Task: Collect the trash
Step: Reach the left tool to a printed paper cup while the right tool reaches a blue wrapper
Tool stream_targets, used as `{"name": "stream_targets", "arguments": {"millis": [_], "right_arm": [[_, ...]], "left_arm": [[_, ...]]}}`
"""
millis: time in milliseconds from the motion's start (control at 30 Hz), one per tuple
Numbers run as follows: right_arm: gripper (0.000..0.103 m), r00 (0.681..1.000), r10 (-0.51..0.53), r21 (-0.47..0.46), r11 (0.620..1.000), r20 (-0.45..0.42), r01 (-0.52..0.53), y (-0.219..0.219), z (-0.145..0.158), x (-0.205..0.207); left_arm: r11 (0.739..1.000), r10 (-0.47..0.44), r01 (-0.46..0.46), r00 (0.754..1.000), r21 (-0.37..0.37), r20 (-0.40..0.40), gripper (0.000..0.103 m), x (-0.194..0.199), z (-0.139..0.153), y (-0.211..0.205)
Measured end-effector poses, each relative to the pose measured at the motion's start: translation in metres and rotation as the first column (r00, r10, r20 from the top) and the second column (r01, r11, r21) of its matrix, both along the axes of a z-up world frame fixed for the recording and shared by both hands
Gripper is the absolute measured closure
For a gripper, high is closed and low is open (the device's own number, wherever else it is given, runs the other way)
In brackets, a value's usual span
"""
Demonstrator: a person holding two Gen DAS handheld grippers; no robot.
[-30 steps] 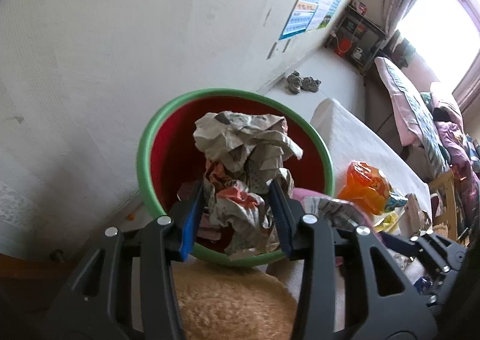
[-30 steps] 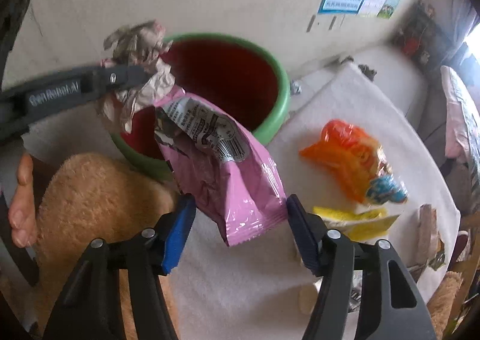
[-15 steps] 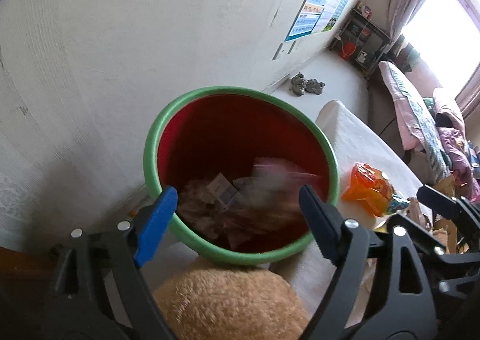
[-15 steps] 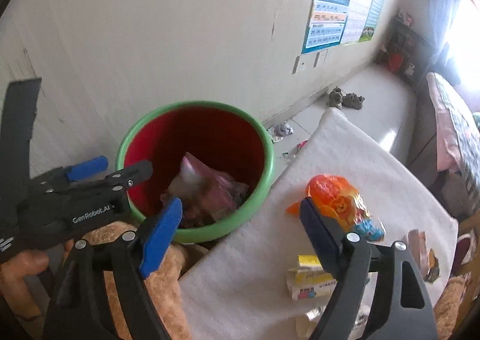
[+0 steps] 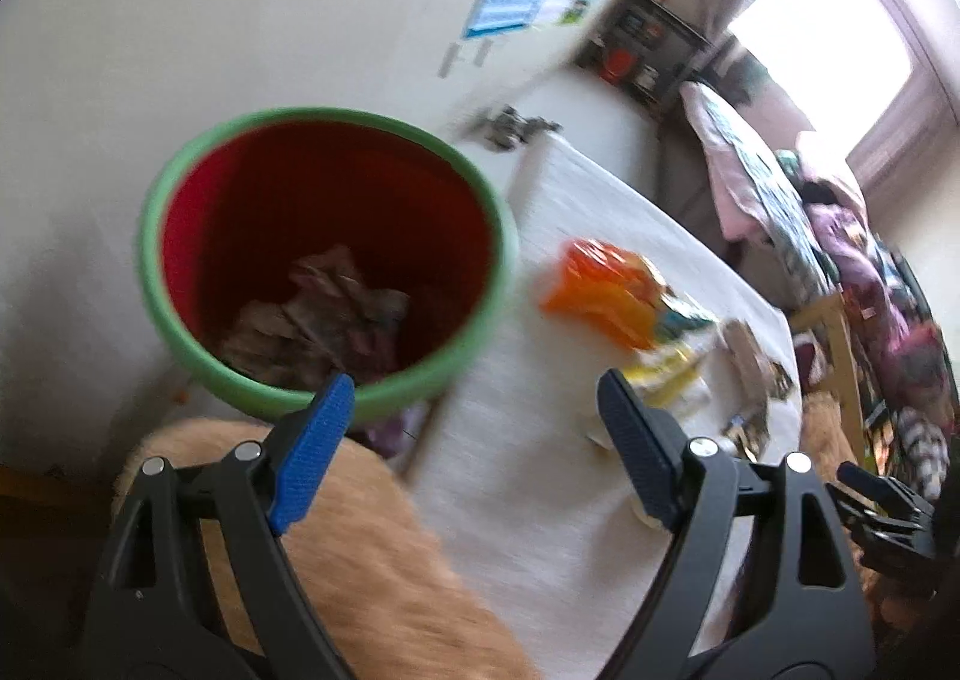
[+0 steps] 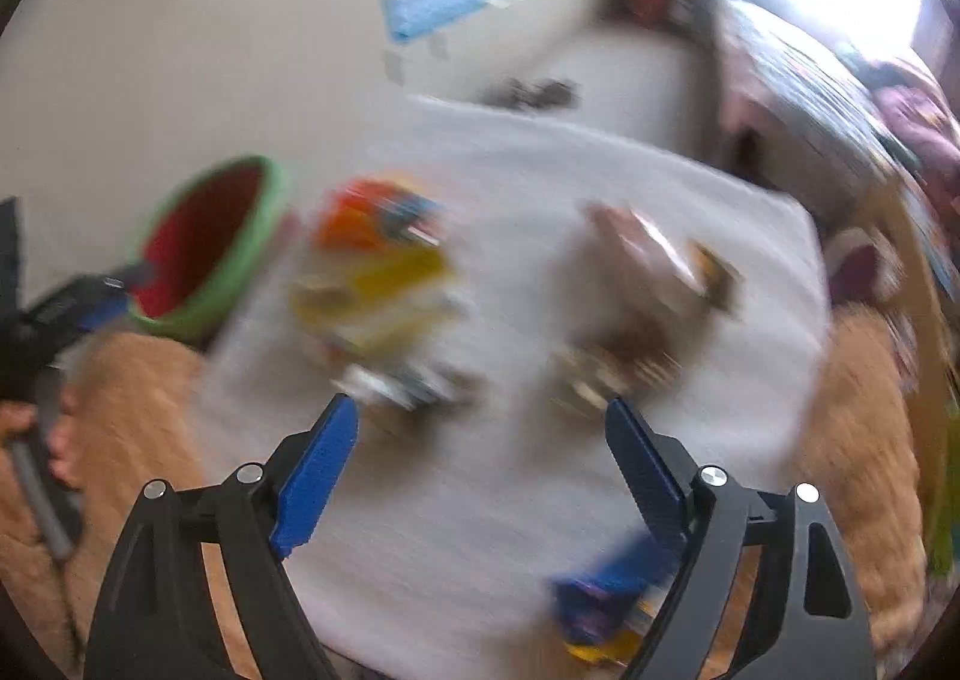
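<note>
Crumpled paper trash lies inside round green-rimmed red plastic bin; left gripper gapes wide, empty; right gripper is opening, empty.

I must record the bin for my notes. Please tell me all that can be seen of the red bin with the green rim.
The bin is round, red inside with a thick green rim, and looks like plastic. It stands upright and open by the pale wall, beside the white-covered table. Crumpled paper and wrappers lie at its bottom; it is far from full. The left claw is open and empty, partly in front of its near rim; whether they touch cannot be told.
</note>
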State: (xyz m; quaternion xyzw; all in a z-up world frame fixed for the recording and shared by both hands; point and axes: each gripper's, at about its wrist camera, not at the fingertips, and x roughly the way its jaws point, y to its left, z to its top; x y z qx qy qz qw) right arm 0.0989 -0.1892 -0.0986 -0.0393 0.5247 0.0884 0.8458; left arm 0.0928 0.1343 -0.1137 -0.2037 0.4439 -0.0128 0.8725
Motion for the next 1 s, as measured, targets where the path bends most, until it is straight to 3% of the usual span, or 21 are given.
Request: {"name": "stream_targets", "arguments": {"millis": [100, 233, 367, 433, 500, 533, 567, 667, 767, 867, 1000], "right_arm": [[0.021, 0.996, -0.059, -0.020, 0.998, -0.074, 0.057, -0.033, -0.021, -0.010], [0.015, 0.972, -0.093, -0.055, 0.995, -0.217, 0.082, -0.059, -0.046, -0.020], [0.010, 0.935, -0.064, -0.095, 0.995, -0.349, 0.033, -0.054, -0.075, -0.022], [0.010, 0.936, -0.065, -0.133, 0.991, -0.346, 0.019, -0.048, -0.082, -0.023], [0.024, 0.941, -0.053, -0.103, 0.995, -0.335, 0.019, -0.046, -0.082, -0.023], [0.044, 0.941, -0.050, -0.081, 0.996, -0.334, 0.024, -0.046, -0.082, -0.023], [0.056, 0.944, -0.051, -0.049, 0.998, -0.327, 0.036, -0.047, -0.081, -0.023], [0.059, 0.966, -0.065, 0.040, 0.996, -0.250, 0.078, -0.053, -0.068, -0.023], [0.061, 0.984, -0.068, 0.110, 0.990, -0.164, 0.087, -0.054, -0.053, -0.028], [0.060, 0.990, -0.081, 0.127, 0.987, -0.113, 0.095, -0.054, -0.046, -0.034], [0.060, 0.986, -0.110, 0.154, 0.980, -0.127, 0.129, -0.068, -0.052, -0.029]], "left_arm": [[0.995, -0.098, 0.098, 0.995, 0.036, -0.009, 0.022, 0.000, -0.001, -0.037], [0.955, -0.250, 0.247, 0.968, 0.161, 0.002, 0.022, -0.005, 0.001, -0.086], [0.929, -0.322, 0.315, 0.947, 0.195, 0.005, 0.022, -0.009, -0.001, -0.107], [0.927, -0.323, 0.318, 0.946, 0.197, -0.005, 0.022, -0.007, -0.004, -0.107], [0.933, -0.312, 0.309, 0.950, 0.183, -0.011, 0.022, -0.007, -0.006, -0.105], [0.936, -0.306, 0.304, 0.952, 0.176, -0.016, 0.022, -0.007, -0.007, -0.104], [0.938, -0.303, 0.301, 0.953, 0.172, -0.019, 0.022, -0.007, -0.009, -0.104], [0.930, -0.319, 0.319, 0.947, 0.185, -0.029, 0.023, -0.008, -0.010, -0.109], [0.904, -0.370, 0.367, 0.929, 0.220, -0.032, 0.022, -0.009, -0.010, -0.123], [0.868, -0.426, 0.422, 0.904, 0.262, -0.043, 0.023, -0.008, -0.012, -0.142], [0.798, -0.498, 0.496, 0.863, 0.343, -0.087, 0.023, 0.002, -0.021, -0.179]]}}
